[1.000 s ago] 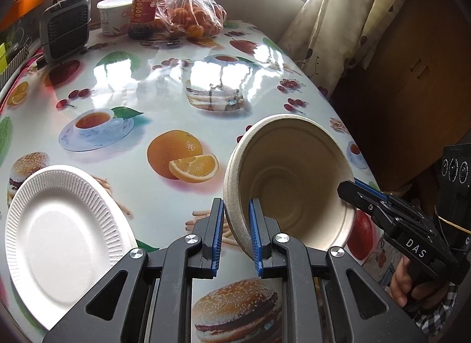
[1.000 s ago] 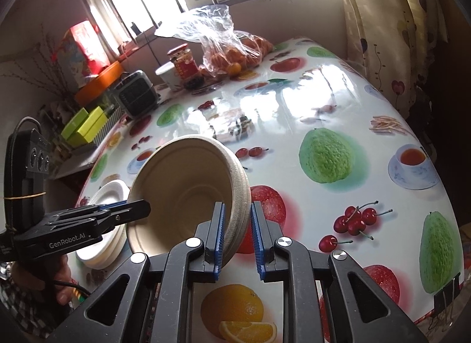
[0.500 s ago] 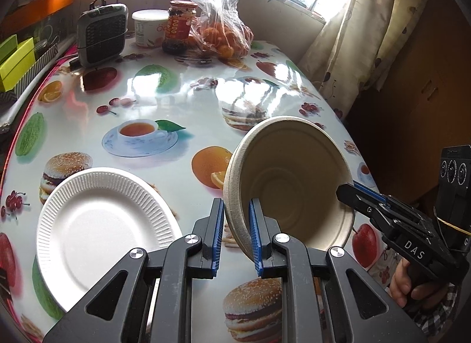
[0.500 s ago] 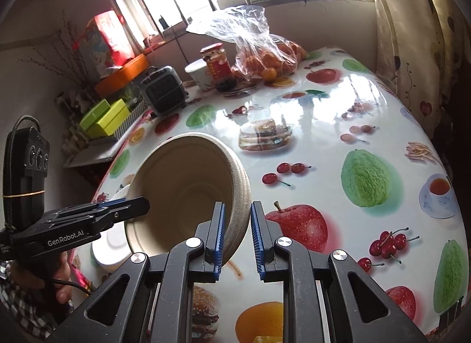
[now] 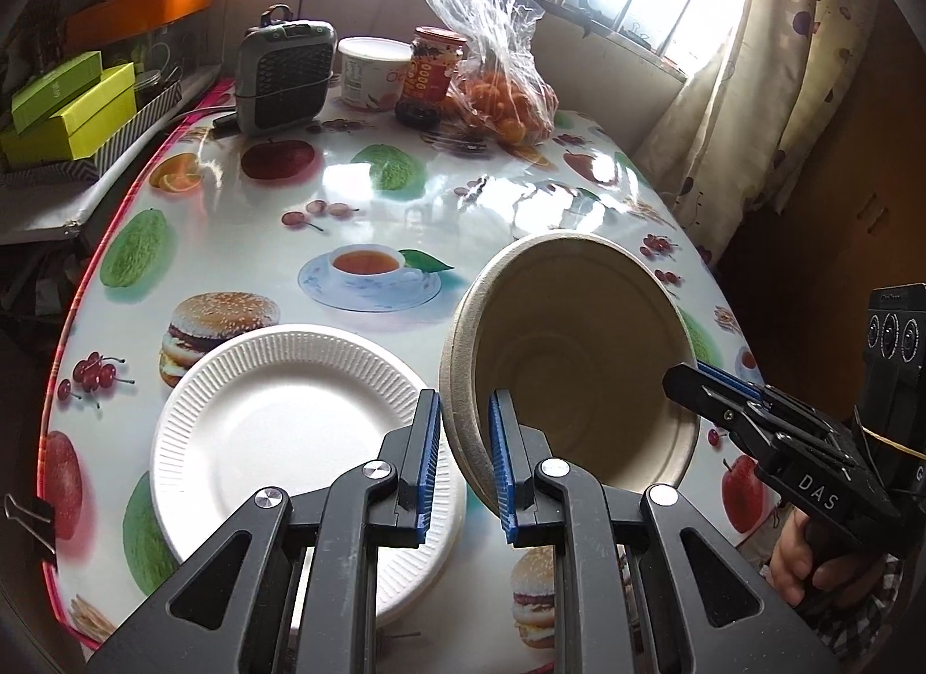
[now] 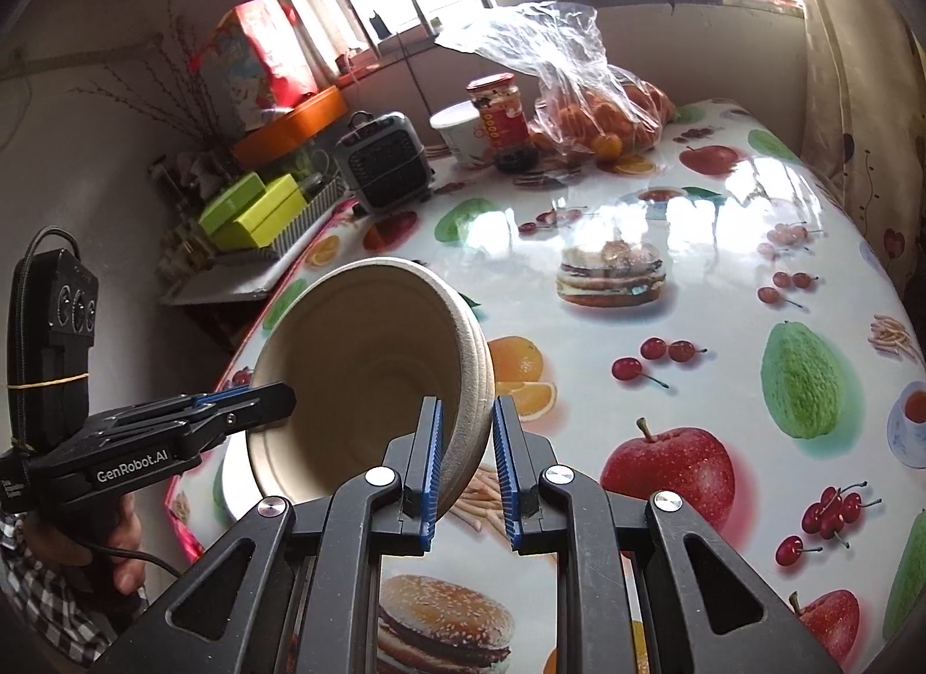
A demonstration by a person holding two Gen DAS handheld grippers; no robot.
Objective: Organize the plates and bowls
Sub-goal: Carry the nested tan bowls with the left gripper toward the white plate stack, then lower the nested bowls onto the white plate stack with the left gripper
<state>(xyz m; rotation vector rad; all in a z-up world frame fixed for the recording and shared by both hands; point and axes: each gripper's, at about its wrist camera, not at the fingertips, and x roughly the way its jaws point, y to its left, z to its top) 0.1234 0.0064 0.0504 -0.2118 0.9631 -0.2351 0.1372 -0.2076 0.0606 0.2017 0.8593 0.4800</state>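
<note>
A beige paper bowl [image 5: 579,355], its rim showing two nested layers, hangs tilted above the table. My left gripper [image 5: 460,454] is shut on its left rim, and my right gripper [image 6: 466,454] is shut on the opposite rim. Each gripper shows in the other's view: the right gripper [image 5: 683,378] and the left gripper [image 6: 272,396] both clamp the bowl [image 6: 370,373]. A stack of white ribbed paper plates [image 5: 278,431] lies on the table just left of and below the bowl. Only an edge of the plates [image 6: 231,483] shows in the right wrist view.
The fruit-print tablecloth [image 5: 376,211] covers a rounded table. At its far end stand a small grey heater [image 5: 286,74], a white tub [image 5: 373,69], a red jar [image 5: 437,69] and a bag of oranges [image 5: 503,95]. Green boxes [image 5: 63,112] sit left; a curtain [image 5: 752,95] hangs right.
Both grippers have carried the bowl leftward and a little upward, toward the white plates. The plates now lie right beside the bowl in the left wrist view.
</note>
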